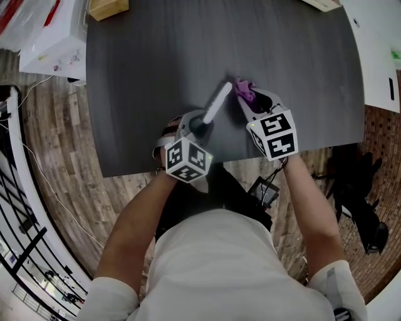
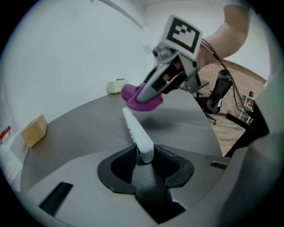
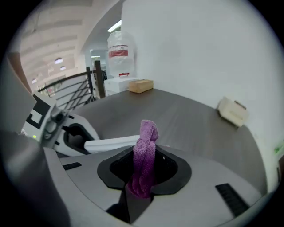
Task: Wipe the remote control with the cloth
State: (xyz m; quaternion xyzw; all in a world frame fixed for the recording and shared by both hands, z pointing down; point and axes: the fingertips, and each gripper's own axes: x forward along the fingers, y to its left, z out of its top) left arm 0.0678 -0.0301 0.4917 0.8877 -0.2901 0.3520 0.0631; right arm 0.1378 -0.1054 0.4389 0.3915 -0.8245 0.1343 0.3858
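My left gripper point(image 1: 202, 123) is shut on the near end of a slim white remote control point(image 1: 218, 103), which slants up and away over the dark grey table point(image 1: 144, 75). In the left gripper view the remote point(image 2: 136, 131) rises from between the jaws point(image 2: 144, 162) toward the purple cloth point(image 2: 141, 99). My right gripper point(image 1: 245, 100) is shut on that cloth point(image 1: 245, 91), a bunched purple rag point(image 3: 145, 155) standing up out of its jaws point(image 3: 144, 173). The cloth hangs at the remote's far tip point(image 3: 111, 142); whether they touch is unclear.
A cardboard box point(image 1: 108, 7) sits at the table's far left edge, and a small cream object point(image 3: 232, 111) lies at the far right. White cartons point(image 1: 53, 44) stand on the wooden floor to the left, black equipment point(image 1: 357, 188) to the right. Both grippers hover near the table's front edge.
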